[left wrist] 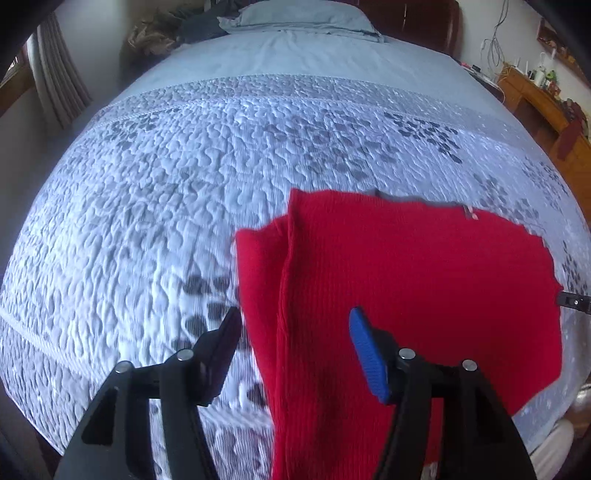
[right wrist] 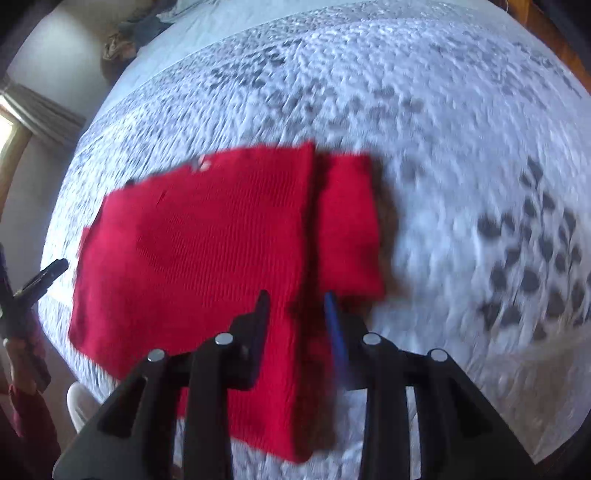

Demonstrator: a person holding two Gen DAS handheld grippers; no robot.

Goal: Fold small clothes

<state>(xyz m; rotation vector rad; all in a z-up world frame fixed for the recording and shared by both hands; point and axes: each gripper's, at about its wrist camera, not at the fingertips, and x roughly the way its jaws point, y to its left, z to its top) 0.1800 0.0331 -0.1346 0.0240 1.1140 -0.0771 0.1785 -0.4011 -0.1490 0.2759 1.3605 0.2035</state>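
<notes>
A red knit garment (left wrist: 406, 277) lies flat and folded on the quilted bed (left wrist: 184, 184), with one narrow flap turned in along its left side. My left gripper (left wrist: 295, 332) hovers over that left edge, jaws open and nothing between them. In the right wrist view the same garment (right wrist: 203, 240) shows a flap (right wrist: 347, 221) along its right side. My right gripper (right wrist: 297, 310) hangs above the seam between flap and body, jaws apart and not pinching cloth. A tip of the right gripper (left wrist: 572, 301) shows at the garment's far right edge, and the left gripper (right wrist: 40, 280) at its left.
A grey pillow (left wrist: 303, 18) and a heap of dark clothes (left wrist: 166, 29) lie at the head of the bed. A wooden dresser (left wrist: 546, 107) stands to the right, and a curtain (left wrist: 59, 85) hangs at the left. A person's red sleeve (right wrist: 26, 406) is at the lower left.
</notes>
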